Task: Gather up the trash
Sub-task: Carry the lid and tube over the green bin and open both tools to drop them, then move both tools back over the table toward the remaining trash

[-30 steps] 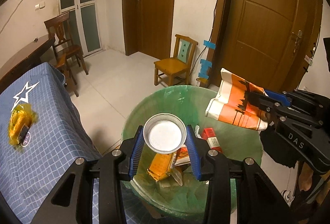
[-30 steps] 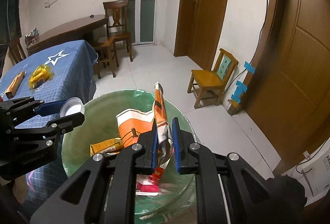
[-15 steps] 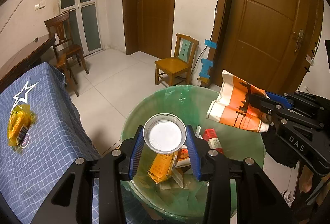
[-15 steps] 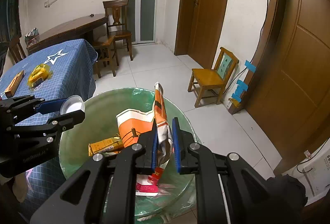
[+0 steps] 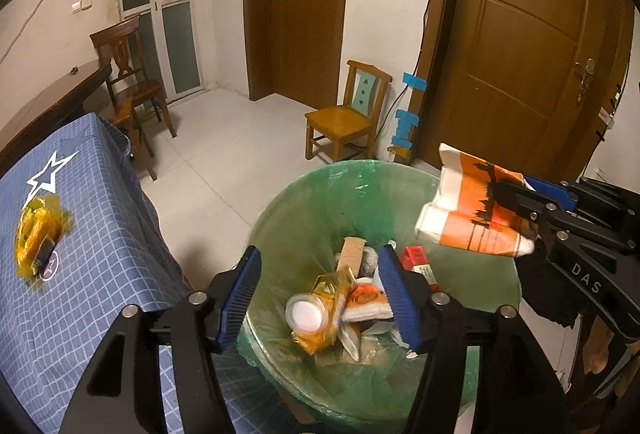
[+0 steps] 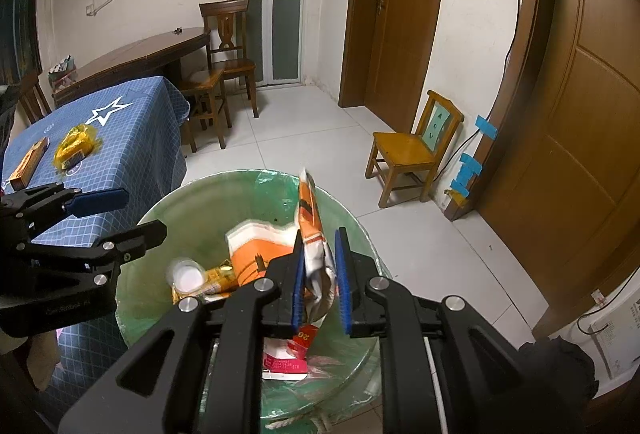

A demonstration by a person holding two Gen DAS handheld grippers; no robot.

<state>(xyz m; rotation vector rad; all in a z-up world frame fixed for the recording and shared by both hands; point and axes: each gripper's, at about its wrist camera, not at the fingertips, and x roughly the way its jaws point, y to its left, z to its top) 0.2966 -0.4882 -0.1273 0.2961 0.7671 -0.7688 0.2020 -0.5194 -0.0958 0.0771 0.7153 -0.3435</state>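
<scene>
- Left wrist view: the left hand-held gripper is released, jaws wide apart above the green-lined bin. A small round cup lies inside on the trash heap. The right hand-held gripper grasps an orange-and-white bag over the bin's far rim.
- Right wrist view: the right hand-held gripper clenches the bag above the bin. A yellow wrapper and a box lie on the blue bench.

Warm, dim indoor light; no lamp in view. Fisheye bends the door frames, with black vignette at the corners. The bag and cup show motion blur; shadows are soft.
</scene>
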